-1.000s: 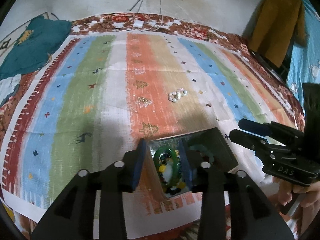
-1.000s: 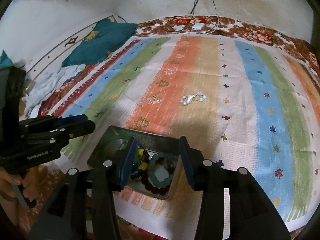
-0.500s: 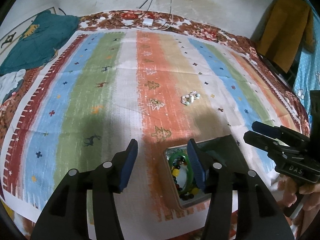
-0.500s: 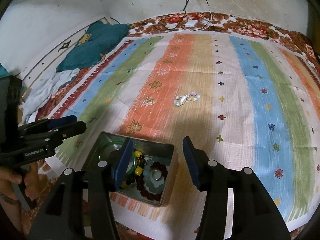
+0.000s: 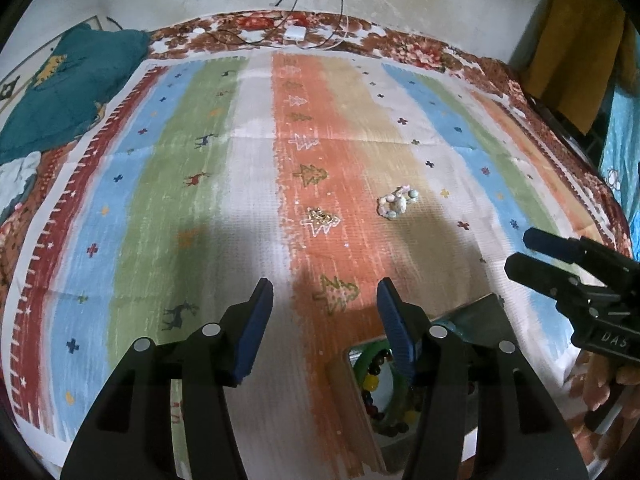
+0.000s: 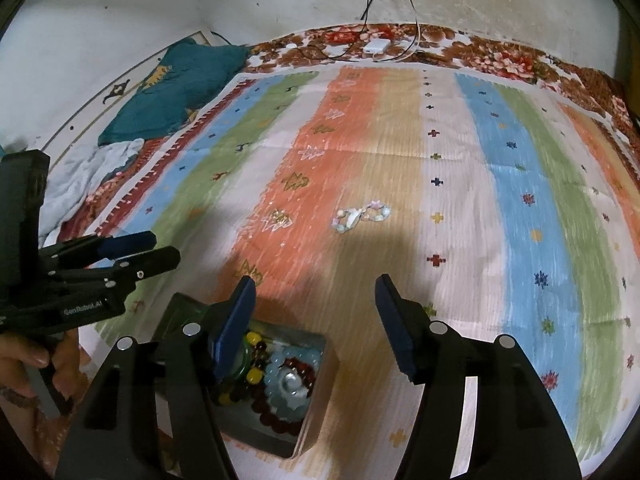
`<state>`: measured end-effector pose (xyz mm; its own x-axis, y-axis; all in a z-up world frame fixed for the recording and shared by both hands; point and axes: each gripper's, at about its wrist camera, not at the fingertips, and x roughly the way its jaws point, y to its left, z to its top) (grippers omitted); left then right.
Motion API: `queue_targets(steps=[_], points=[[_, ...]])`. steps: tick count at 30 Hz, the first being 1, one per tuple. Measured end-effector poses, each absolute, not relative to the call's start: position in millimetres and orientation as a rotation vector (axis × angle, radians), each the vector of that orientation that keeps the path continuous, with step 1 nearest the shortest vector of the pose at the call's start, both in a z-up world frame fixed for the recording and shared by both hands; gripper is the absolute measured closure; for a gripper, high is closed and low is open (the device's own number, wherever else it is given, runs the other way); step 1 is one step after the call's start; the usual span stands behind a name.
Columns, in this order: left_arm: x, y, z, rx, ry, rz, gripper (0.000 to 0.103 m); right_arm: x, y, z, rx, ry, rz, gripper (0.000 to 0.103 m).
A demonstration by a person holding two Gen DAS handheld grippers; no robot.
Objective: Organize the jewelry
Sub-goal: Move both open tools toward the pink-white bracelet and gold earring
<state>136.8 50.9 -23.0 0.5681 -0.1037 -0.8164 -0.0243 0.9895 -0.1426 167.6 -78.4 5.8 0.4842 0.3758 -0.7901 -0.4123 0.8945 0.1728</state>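
A metal box (image 6: 316, 404) near the front edge of the striped mat holds a green bangle (image 5: 362, 364), dark bead strings and a pale blue bracelet (image 6: 290, 386). It also shows in the left wrist view (image 5: 476, 312). A pastel bead bracelet (image 5: 396, 202) lies loose farther out on the mat; it also shows in the right wrist view (image 6: 362, 216). A thin gold chain (image 5: 320, 216) lies left of it. My left gripper (image 5: 324, 322) is open and empty, left of the box. My right gripper (image 6: 314, 320) is open and empty above the box's far edge.
The striped mat (image 5: 160, 184) covers a floral bedspread. A white charger with cables (image 5: 295, 33) lies at the far edge. A teal cloth (image 5: 60, 92) and white cloth lie at the left. Yellow fabric (image 5: 576, 52) hangs at the right.
My left gripper has let go of the box, opened wide and moved left and away from it. My right gripper has opened wider. The box stays on the mat.
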Motion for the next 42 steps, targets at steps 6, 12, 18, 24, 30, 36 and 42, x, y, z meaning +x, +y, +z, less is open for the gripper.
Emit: queue_targets(steps=[6, 12, 18, 24, 30, 36, 42], points=[[151, 48, -28, -0.118, 0.973, -0.050, 0.043, 177, -78, 3, -0.043, 0.958, 0.458, 0.036], [160, 50, -30, -0.128, 0.967, -0.056, 0.032, 192, -78, -2, -0.042, 0.979, 0.433, 0.033], [167, 51, -31, -0.115, 0.957, -0.055, 0.021, 204, -79, -6, -0.033, 0.991, 0.415, 0.028], [179, 57, -37, -0.105, 0.961, -0.039, 0.014, 215, -78, -10, -0.031, 1.001, 0.404, 0.025], [192, 61, -48, -0.083, 0.964, -0.057, 0.011, 227, -77, -14, -0.025, 1.016, 0.398, 0.024], [205, 60, -60, -0.055, 0.980, -0.081, 0.011, 240, -76, -22, -0.015, 1.041, 0.393, 0.024], [213, 56, -68, -0.030, 0.994, -0.101, 0.011, 252, -74, -28, -0.011, 1.056, 0.389, 0.024]])
